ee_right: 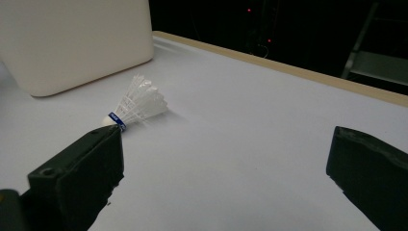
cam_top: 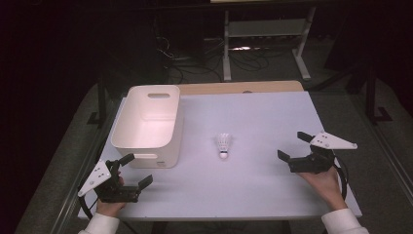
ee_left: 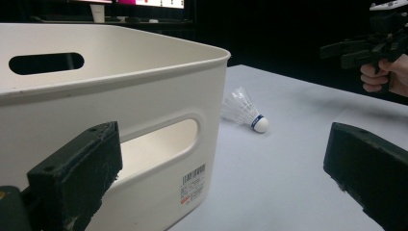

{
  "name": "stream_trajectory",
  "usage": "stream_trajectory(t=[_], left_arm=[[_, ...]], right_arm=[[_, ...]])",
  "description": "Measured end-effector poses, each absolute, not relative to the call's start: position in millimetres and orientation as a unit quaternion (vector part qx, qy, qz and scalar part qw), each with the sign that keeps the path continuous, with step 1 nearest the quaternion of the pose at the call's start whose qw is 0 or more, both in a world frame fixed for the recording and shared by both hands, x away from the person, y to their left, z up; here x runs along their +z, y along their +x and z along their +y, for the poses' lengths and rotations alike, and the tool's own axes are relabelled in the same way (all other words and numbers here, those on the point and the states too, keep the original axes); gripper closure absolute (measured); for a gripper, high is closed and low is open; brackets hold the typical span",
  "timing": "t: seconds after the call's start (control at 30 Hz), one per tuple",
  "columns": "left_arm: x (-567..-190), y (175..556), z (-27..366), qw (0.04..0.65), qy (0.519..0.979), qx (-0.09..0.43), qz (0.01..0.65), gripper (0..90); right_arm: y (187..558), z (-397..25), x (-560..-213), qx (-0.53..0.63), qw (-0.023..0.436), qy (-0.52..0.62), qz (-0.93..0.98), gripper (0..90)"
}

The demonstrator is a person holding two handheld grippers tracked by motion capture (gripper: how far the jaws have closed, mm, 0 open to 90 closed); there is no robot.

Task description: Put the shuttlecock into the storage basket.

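A white shuttlecock (cam_top: 223,144) with a blue band lies on its side in the middle of the white table (cam_top: 253,185), cork toward me. It also lies past the bin's corner (ee_left: 245,111) and just beyond my right gripper's left jaw (ee_right: 137,102). My left gripper (cam_top: 135,171) sits at the near left, open and empty, just in front of the white bin (cam_top: 146,124). My right gripper (cam_top: 294,146) rests at the right, open and empty, pointing toward the shuttlecock. In the left gripper view the right gripper (ee_left: 346,52) shows far off.
The white plastic bin (ee_left: 110,115) with handle slots stands at the table's left, its inside bare. A wooden strip (cam_top: 238,87) edges the far side. Cables and a white frame (cam_top: 265,34) lie on the dark floor beyond.
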State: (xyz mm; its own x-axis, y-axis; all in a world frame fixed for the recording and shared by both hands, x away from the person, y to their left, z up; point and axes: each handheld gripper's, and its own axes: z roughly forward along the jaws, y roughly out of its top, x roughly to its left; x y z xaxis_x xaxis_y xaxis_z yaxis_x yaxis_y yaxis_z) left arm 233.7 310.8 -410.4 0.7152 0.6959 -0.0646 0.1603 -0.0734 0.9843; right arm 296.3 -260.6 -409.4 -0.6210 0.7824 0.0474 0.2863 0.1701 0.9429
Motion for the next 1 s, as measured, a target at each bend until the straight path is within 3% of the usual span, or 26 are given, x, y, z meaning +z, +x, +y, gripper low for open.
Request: stream_trajectory(t=[1.0], left_arm=[[-409.8,233.0,312.2,0.609,0.697,0.223,0.305,0.0]], right_arm=[[299.4,-249.6,-401.8,0.502,0.222,0.358,0.756,0.0]])
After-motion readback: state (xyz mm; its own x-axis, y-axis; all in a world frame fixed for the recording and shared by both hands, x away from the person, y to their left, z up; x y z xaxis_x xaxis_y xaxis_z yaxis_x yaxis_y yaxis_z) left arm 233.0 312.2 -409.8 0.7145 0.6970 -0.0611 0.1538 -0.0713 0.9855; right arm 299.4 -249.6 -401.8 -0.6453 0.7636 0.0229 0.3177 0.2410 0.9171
